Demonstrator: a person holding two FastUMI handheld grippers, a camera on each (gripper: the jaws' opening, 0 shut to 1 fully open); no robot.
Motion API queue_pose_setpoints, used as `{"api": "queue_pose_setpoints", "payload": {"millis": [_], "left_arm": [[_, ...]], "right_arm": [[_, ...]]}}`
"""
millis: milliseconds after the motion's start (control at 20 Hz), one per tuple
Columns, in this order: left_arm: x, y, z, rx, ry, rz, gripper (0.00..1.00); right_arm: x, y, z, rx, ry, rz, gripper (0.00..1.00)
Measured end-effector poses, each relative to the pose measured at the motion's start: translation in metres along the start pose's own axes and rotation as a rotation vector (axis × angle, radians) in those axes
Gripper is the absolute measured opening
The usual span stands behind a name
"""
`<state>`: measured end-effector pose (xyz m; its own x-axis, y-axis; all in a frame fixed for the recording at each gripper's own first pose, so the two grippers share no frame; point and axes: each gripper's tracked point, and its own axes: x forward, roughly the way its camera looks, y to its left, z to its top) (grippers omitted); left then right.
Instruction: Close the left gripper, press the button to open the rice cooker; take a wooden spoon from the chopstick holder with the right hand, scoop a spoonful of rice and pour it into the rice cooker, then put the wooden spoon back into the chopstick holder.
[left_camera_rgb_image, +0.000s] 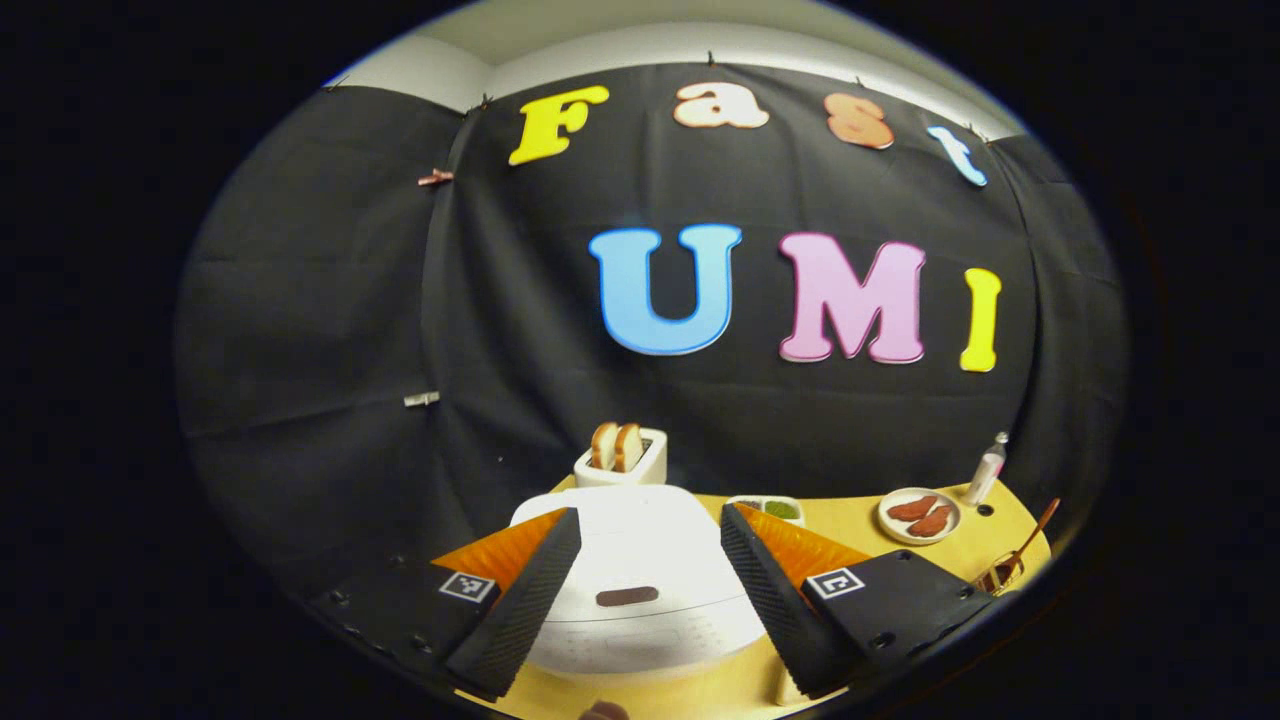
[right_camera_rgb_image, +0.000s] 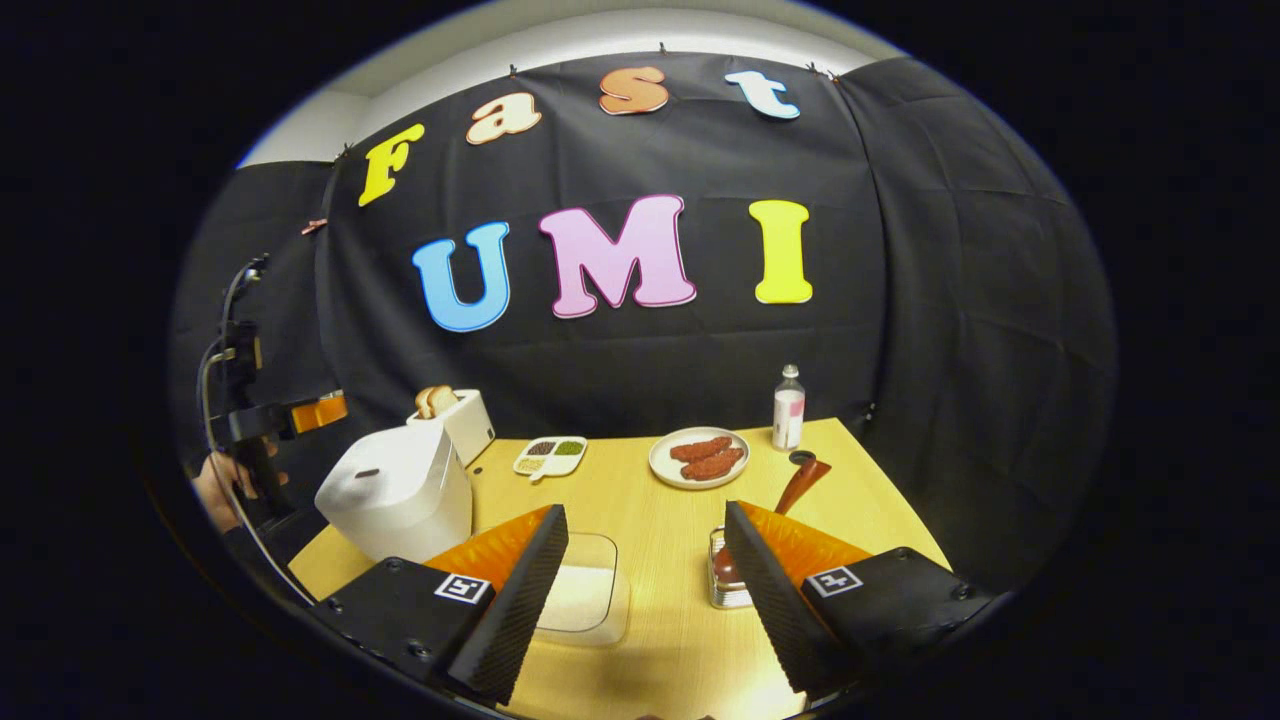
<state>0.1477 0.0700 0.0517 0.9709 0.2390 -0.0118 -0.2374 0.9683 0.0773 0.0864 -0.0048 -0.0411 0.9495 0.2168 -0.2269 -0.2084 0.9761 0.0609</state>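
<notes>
In the left gripper view, the left gripper (left_camera_rgb_image: 645, 590) sits closest, and its two fingers are wide apart with nothing between them but air. Right past them, in the gap, is the white rice cooker (left_camera_rgb_image: 640, 580). Its lid is down. The dark button (left_camera_rgb_image: 627, 597) on its lid lies between the two fingers, and they do not touch it. Behind the cooker stands a toaster (left_camera_rgb_image: 622, 462) with bread in it. Off past the right finger is a plate of sausages (left_camera_rgb_image: 919, 514), and farther right the chopstick holder (left_camera_rgb_image: 1000, 574) with the wooden spoon (left_camera_rgb_image: 1030, 540) poking up.

In the right gripper view, the right gripper (right_camera_rgb_image: 645, 580) is also spread open and holds nothing. A clear box of rice (right_camera_rgb_image: 582, 595) lies on the yellow table (right_camera_rgb_image: 660, 500) just beside its left finger. The chopstick holder (right_camera_rgb_image: 722, 585) stands just beside its right finger, with the spoon leaning out of it. The rice cooker is well off to the left, near the hand (right_camera_rgb_image: 215, 490) that holds the other gripper.
</notes>
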Motion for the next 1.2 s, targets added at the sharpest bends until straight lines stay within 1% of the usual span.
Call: {"api": "queue_pose_setpoints", "payload": {"millis": [50,150,250,400,450,550,700,750,850,900,1000,1200], "left_arm": [[-0.018,-0.007,0.006,0.005,-0.015,-0.029,0.97],[-0.052,-0.021,-0.001,0.004,-0.021,-0.08,0.97],[-0.085,-0.033,-0.019,-0.033,0.013,-0.137,0.97],[-0.129,-0.052,-0.039,-0.138,0.079,-0.242,0.98],[-0.139,-0.055,-0.042,-0.151,0.095,-0.276,1.0],[-0.149,-0.053,-0.041,-0.14,0.11,-0.325,0.99],[-0.147,-0.044,-0.018,-0.1,0.071,-0.335,0.95],[-0.148,-0.044,-0.008,-0.093,0.047,-0.326,0.95],[-0.15,-0.045,0.006,-0.088,0.012,-0.284,0.95],[-0.154,-0.05,0.008,-0.097,0.004,-0.26,0.95],[-0.169,-0.068,0.004,-0.118,0.02,-0.247,0.95],[-0.194,-0.075,0.006,-0.076,0.024,-0.222,0.95]], "right_arm": [[0.0,0.004,0.012,-0.008,-0.028,-0.001,0.99],[-0.004,0.012,0.039,-0.046,-0.096,-0.011,0.98],[-0.013,0.02,0.055,-0.084,-0.146,-0.033,0.98],[-0.033,0.035,0.06,-0.084,-0.169,-0.061,0.98],[-0.04,0.039,0.058,-0.081,-0.162,-0.069,0.98],[-0.056,0.044,0.056,-0.085,-0.16,-0.075,0.98],[-0.078,0.041,0.053,-0.134,-0.164,-0.065,0.98],[-0.083,0.04,0.048,-0.123,-0.158,-0.057,0.98],[-0.091,0.037,0.039,-0.085,-0.14,-0.037,0.99],[-0.094,0.033,0.034,-0.087,-0.13,-0.029,0.98],[-0.103,0.023,0.029,-0.102,-0.115,-0.004,0.98],[-0.132,-0.001,0.02,-0.108,-0.089,0.044,0.98]]}}
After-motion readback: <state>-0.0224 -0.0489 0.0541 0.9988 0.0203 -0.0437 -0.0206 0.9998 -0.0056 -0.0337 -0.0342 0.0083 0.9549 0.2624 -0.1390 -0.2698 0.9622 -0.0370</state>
